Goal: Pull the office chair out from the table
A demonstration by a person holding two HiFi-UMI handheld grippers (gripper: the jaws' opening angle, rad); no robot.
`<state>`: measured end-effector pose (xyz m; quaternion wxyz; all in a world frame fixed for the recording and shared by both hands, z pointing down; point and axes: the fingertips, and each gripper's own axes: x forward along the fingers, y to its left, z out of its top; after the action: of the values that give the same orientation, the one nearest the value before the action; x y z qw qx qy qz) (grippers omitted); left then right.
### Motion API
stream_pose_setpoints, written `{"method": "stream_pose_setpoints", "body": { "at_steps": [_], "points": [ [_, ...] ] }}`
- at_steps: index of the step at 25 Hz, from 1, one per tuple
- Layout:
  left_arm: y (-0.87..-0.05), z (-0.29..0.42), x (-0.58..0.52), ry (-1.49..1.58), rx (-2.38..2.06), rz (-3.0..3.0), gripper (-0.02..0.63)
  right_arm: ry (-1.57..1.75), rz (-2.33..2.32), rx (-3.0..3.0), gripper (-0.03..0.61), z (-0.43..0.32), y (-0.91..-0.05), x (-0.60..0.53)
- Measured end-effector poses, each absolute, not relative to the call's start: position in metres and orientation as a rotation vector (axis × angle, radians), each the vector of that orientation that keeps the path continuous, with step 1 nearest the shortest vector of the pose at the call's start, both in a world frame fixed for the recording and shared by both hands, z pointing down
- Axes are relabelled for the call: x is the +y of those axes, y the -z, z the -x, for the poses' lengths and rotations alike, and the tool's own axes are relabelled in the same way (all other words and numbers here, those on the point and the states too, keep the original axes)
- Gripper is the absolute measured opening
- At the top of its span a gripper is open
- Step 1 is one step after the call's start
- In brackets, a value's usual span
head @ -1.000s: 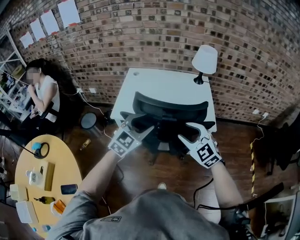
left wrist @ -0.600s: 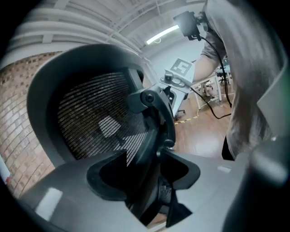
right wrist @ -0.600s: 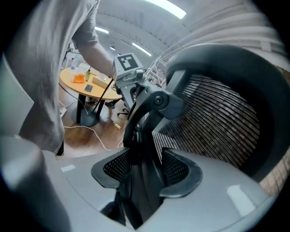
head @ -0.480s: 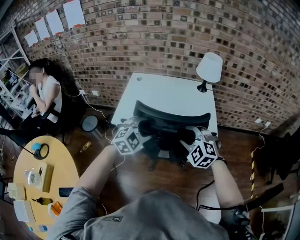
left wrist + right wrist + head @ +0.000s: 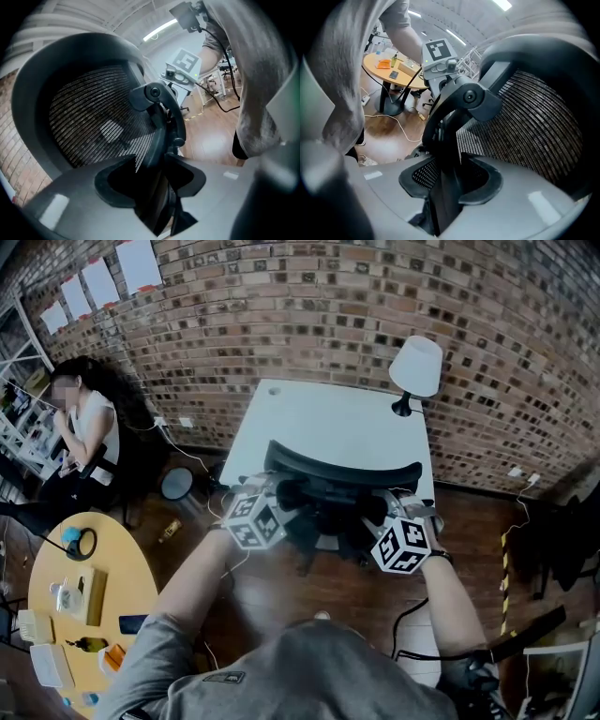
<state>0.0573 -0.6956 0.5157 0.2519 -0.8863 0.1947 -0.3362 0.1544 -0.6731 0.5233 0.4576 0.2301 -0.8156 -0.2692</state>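
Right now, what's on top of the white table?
A white lamp stands at the far right corner of the table, and a small round mark shows near the far left. The chair back covers its near edge.

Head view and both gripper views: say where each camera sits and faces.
Head view: on the person's head, facing steeply down at the office chair at the table; both forearms, left gripper and right gripper show.
Left gripper view: on the left gripper, facing the chair's mesh back; the person's torso right.
Right gripper view: on the right gripper, facing that back from the other side; torso left.
Shared: each gripper view shows the other gripper; both jaw pairs have just been closing round a chair strut.
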Motion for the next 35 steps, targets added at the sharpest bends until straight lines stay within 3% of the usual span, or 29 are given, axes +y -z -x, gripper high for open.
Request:
{"method": "stream_pose_setpoints", "body": {
  "at_steps": [35],
  "points": [
    [-0.509, -0.019, -0.553, 0.853, 0.46, 2.461, 0.181, 0.631, -0.625, -2.012, 0.147, -0.116, -0.518, -0.527]
  ]
}}
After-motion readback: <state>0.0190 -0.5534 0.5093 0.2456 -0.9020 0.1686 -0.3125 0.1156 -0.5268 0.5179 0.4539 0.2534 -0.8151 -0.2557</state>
